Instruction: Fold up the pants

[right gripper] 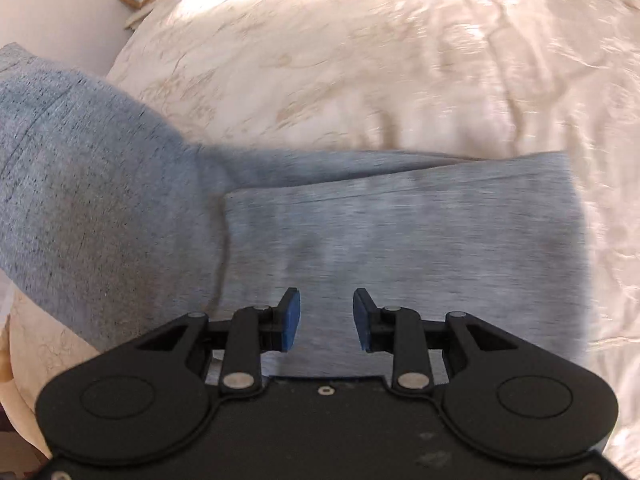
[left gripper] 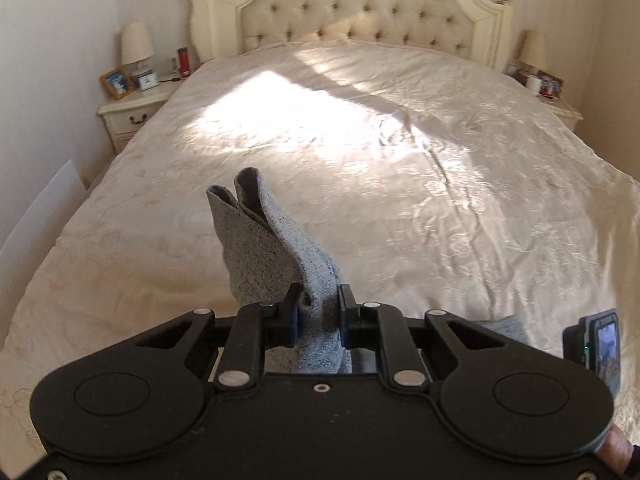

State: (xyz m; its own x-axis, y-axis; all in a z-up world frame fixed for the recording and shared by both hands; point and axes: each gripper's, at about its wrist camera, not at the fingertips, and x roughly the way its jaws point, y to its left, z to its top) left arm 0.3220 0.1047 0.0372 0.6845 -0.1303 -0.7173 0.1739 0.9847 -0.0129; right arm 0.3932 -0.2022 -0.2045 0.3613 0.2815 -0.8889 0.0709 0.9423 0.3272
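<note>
Grey knit pants [right gripper: 400, 232] lie partly folded on a cream bedspread [right gripper: 360, 60]. My left gripper [left gripper: 319, 308] is shut on a bunched part of the pants [left gripper: 272, 252], lifted off the bed, with two fabric ends sticking up. In the right wrist view the raised part of the pants hangs at the left [right gripper: 80, 180], and a flat folded part lies below. My right gripper [right gripper: 326, 318] is open just above that flat part, with nothing between its blue pads [right gripper: 291, 322].
The bedspread [left gripper: 440, 200] stretches to a tufted headboard [left gripper: 360, 8]. A nightstand [left gripper: 132, 112] with a lamp, photo frame and clock stands at the left; another [left gripper: 548, 88] is at the right. The other gripper's camera [left gripper: 600, 344] shows at the right edge.
</note>
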